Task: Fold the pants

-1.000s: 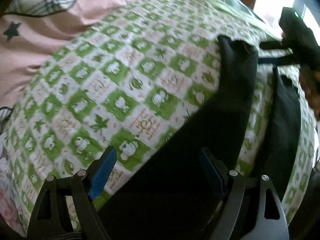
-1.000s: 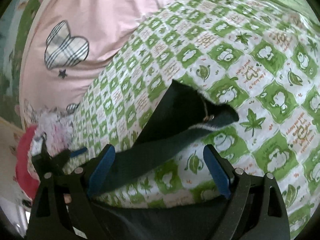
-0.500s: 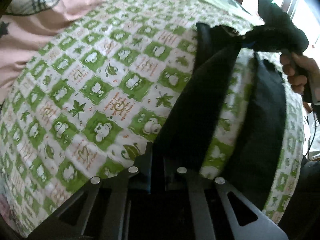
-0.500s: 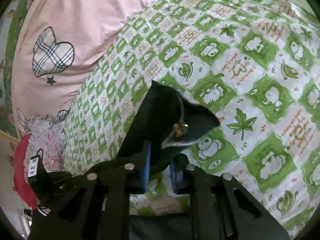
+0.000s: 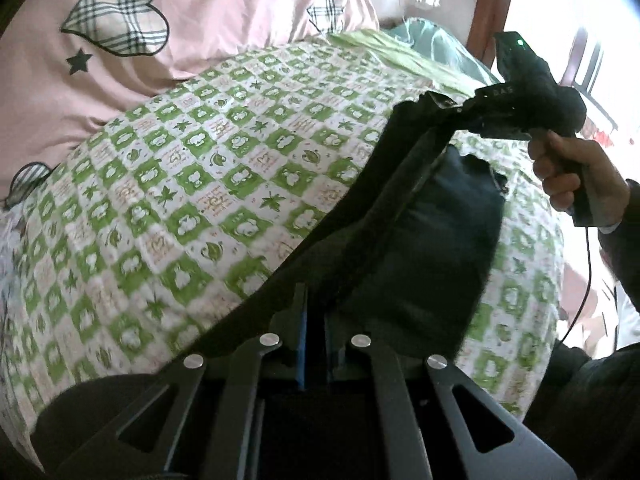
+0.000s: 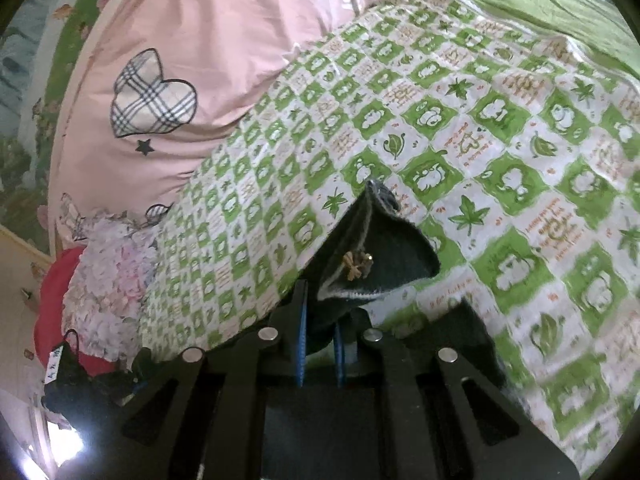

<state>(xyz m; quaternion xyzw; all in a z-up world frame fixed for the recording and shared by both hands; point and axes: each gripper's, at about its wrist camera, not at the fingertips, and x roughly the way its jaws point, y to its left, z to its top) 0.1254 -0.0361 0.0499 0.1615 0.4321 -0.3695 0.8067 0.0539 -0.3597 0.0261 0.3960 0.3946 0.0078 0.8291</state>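
Note:
Dark pants (image 5: 424, 232) lie on a green-and-white checked quilt (image 5: 208, 184). My left gripper (image 5: 316, 344) is shut on one end of a pant leg at the near edge. The leg stretches taut and lifted across the bed to my right gripper (image 5: 460, 110), seen at the far right in a hand, shut on the other end. In the right wrist view my right gripper (image 6: 320, 344) clamps the waistband corner of the pants (image 6: 372, 256), which has a small gold ornament (image 6: 356, 266). The second leg rests on the quilt beside the lifted one.
A pink cover with plaid hearts (image 5: 120, 12) (image 6: 152, 96) lies along the far side of the quilt (image 6: 500, 140). A floral cloth (image 6: 104, 272) and a red item (image 6: 52, 304) sit at the bed's left end. A bright window (image 5: 580, 8) is at the right.
Both grippers went from open to shut on the pants. They have since lifted the held leg off the quilt and pulled it taut between them.

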